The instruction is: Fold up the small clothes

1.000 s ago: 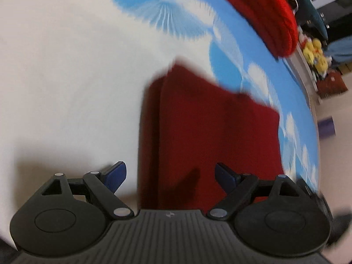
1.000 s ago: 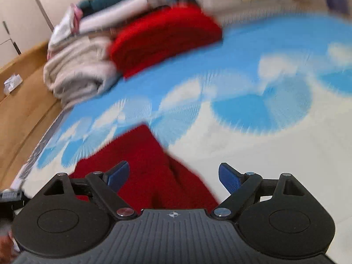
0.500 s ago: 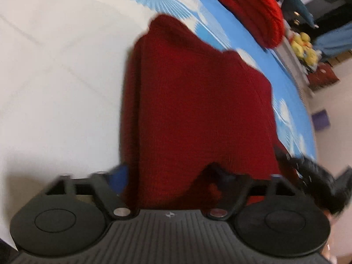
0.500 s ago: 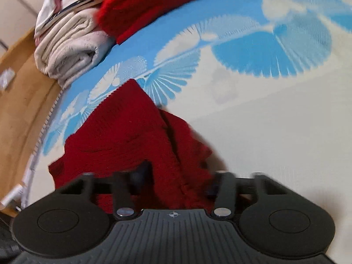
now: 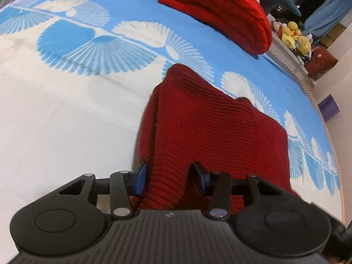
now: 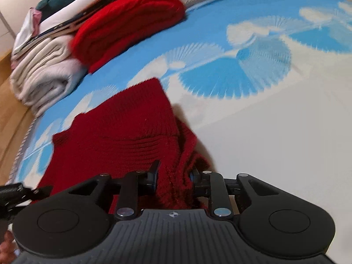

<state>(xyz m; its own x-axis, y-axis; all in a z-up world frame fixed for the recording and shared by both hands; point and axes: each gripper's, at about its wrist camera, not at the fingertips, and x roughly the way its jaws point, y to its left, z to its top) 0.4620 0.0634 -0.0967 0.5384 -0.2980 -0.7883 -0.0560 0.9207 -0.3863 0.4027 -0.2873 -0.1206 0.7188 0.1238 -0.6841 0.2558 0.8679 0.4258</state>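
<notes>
Now the dark red knitted garment (image 5: 211, 127) lies partly folded on the bed sheet (image 5: 66, 127), a white cloth printed with blue fan shapes, and both tools grip its near edge. Seen from the left wrist, the left tool (image 5: 170, 176) has its blue-padded fingers (image 5: 140, 177) pressed against a bunched ridge of the knit, which fills the space between them; the garment stretches away toward 12 o'clock, ending in a rounded corner, with its far side running toward 2 o'clock. Seen from the right wrist, the right tool (image 6: 173, 176) is clenched on a thick gathered fold of the same garment (image 6: 123, 136), the jaws squeezed against the knit on both sides, while the flat part of the cloth spreads toward 10 o'clock. At 11 o'clock in that view sits a folded bright red knit (image 6: 129, 24), touching a stack of pale folded cloth (image 6: 44, 74) at 10 o'clock, with white and teal items piled above. From the left wrist the same bright red knit (image 5: 222, 11) rests at 1 o'clock, well apart from the held garment, and yellow plush toys (image 5: 294, 37) sit beyond the bed edge at 2 o'clock.
</notes>
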